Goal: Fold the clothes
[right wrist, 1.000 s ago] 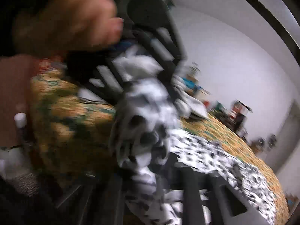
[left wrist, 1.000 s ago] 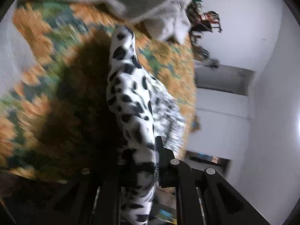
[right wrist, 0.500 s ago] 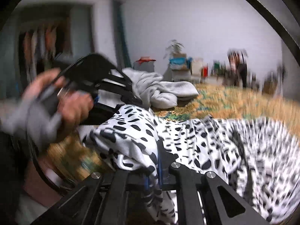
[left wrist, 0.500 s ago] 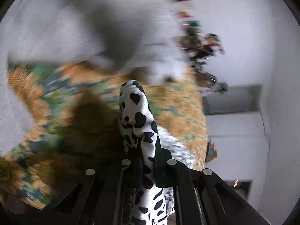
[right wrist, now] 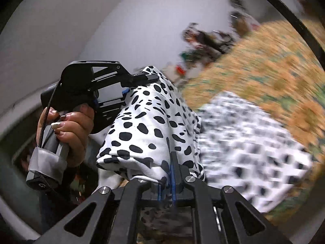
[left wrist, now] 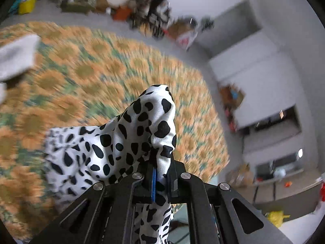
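Left wrist view: a spotted garment [left wrist: 130, 142] is pinched by the left hand-held gripper [left wrist: 160, 174], its jaws pressed together on a bunched edge above the sunflower bedspread [left wrist: 85, 71]. The thin fabric could slip free if tugged.

Right wrist view: another edge is clamped in the right hand-held gripper [right wrist: 170, 174]; the rest trails onto the bed, where an uneven lift could skew the fold.
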